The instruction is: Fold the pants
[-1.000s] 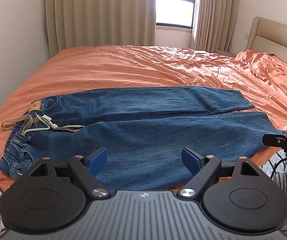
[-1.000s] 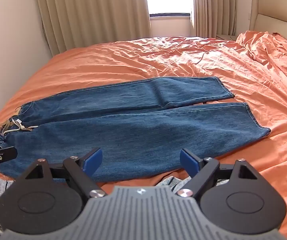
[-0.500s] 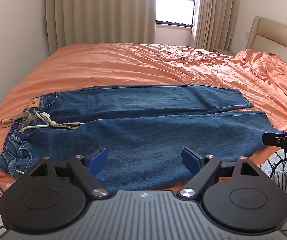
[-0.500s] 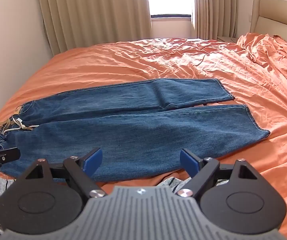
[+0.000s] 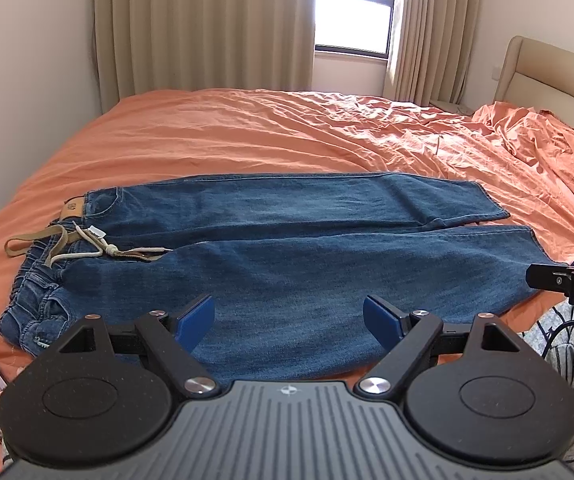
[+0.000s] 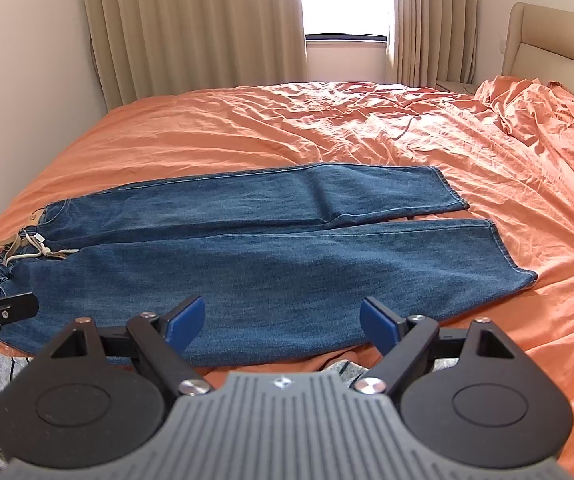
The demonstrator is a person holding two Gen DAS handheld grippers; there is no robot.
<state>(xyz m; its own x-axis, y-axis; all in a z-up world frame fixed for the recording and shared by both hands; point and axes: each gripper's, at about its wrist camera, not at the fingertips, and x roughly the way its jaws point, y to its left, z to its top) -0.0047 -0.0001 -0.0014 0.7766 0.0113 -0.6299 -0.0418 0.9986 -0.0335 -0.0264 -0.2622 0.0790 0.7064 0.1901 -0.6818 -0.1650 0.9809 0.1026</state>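
Denim pants (image 5: 287, 248) flat — grippers wide

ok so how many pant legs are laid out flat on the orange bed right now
2. The far blue denim leg lies nearer the window; the near blue denim leg lies beside it along the bed edge, just ahead of both open grippers. Neither is folded yet.

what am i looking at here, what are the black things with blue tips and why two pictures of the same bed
These are two hand-held grippers, one in each of a person's hands, each carrying its own camera, so each picture looks forward over one tool. The left gripper and right gripper both have their blue-padded jaws wide open, holding nothing. A pair of blue denim jeans lies flat on the orange bedsheet, waistband left, legs running right, with a beige drawstring at the waist. Each tool's tip also shows at the edge of the other's picture. Folding has not begun.
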